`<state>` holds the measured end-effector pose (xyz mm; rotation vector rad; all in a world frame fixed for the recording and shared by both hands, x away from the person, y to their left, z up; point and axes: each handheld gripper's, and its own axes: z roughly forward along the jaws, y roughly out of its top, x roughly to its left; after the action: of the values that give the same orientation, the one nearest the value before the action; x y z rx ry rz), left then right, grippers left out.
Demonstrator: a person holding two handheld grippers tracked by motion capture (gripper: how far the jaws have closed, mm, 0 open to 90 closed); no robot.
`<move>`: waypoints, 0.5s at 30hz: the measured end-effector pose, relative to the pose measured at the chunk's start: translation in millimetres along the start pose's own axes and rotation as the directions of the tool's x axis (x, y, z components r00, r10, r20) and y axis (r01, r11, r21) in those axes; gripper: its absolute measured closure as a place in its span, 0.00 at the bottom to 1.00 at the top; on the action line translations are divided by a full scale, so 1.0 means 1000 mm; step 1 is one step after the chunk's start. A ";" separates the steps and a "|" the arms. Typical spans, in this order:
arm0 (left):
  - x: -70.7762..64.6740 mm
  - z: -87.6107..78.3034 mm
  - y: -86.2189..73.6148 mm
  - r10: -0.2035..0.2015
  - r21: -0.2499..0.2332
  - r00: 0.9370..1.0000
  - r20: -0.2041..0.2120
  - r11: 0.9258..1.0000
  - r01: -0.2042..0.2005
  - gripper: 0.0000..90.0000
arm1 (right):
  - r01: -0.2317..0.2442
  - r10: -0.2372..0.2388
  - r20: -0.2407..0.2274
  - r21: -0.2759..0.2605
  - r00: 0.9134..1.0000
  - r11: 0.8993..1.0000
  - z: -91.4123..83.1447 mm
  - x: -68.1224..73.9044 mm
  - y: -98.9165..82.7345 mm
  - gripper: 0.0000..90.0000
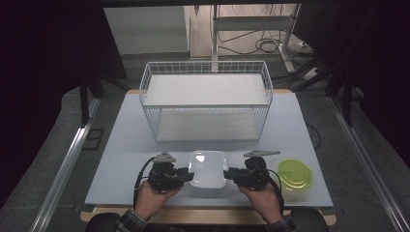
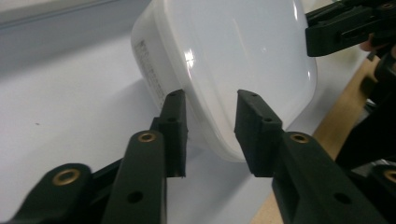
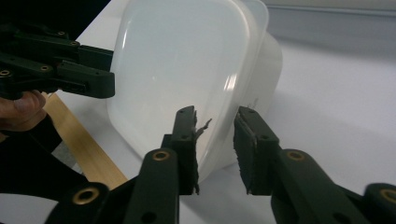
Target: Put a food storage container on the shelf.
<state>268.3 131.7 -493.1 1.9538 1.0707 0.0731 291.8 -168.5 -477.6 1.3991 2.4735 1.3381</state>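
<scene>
I am working both grippers on a white plastic container [image 1: 208, 168] that sits near the front edge of the pale worktop [image 1: 125, 145], between my two hands. The step in hand looks like taking hold of it from both sides. The left gripper [image 1: 186, 172] meets its left rim and the right gripper [image 1: 229, 175] its right rim.

In the left gripper view, the fingers [image 2: 175, 126] stand apart with the container's rim [image 2: 219, 121] between them; I cannot tell whether the pads press on it. In the right gripper view, the fingers [image 3: 187, 140] straddle the rim [image 3: 212, 140] the same way, with a visible gap on one side.

Next, I judge, both pairs must clamp firmly and evenly before any lift, since thin plastic may flex or slip.

Both of my hands lie low and level, pointing inward at each other. Behind stands a white wire basket [image 1: 207, 99]; a green lid [image 1: 295, 173] lies to the right.
</scene>
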 end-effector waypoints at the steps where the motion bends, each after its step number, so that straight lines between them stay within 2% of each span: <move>1: 0.000 0.000 0.000 -0.002 -0.003 1.000 0.002 1.000 0.002 0.76 | 0.001 -0.001 0.006 -0.004 1.000 1.000 -0.001 0.000 0.000 0.82; 15: -0.002 0.001 -0.004 -0.001 -0.020 1.000 -0.015 1.000 0.000 0.82 | 0.044 -0.043 0.042 -0.041 0.998 0.998 -0.003 0.002 -0.001 0.85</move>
<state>264.6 130.3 -496.3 1.9382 1.0763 0.0977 288.6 -169.4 -475.6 1.3421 2.4212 1.3312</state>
